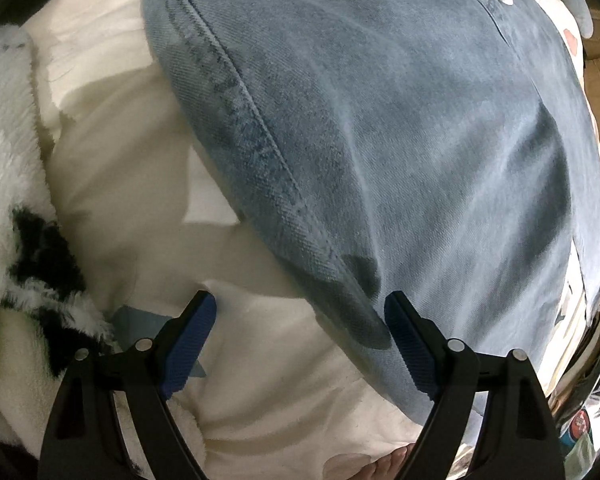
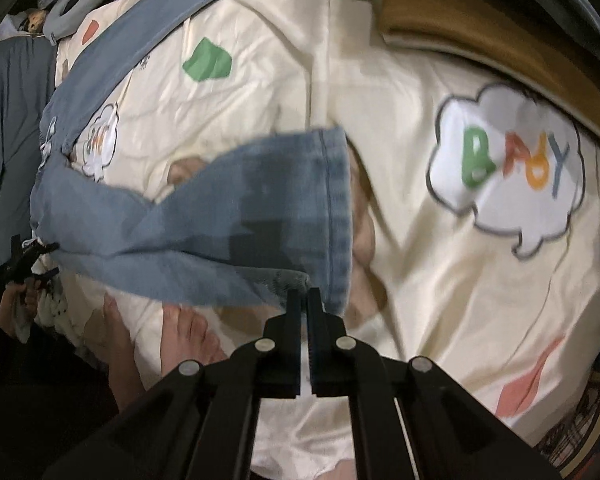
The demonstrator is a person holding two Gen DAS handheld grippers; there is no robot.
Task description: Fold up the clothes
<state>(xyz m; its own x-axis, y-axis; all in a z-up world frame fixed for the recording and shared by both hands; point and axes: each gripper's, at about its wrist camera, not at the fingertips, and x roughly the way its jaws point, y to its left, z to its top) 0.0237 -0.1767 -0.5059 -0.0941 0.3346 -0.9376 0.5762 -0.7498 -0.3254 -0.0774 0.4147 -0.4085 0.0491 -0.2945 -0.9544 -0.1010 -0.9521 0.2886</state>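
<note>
We see a cream bedsheet (image 2: 440, 260) filling both frames, jeans (image 1: 400, 140) spread across centre, our right gripper (image 2: 305, 294) pinching the leg hem at lower centre, our left gripper (image 1: 300, 316) spread wide over the seam edge

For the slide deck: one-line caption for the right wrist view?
Right gripper shut on hem of jeans leg over cream printed bedsheet.
</note>
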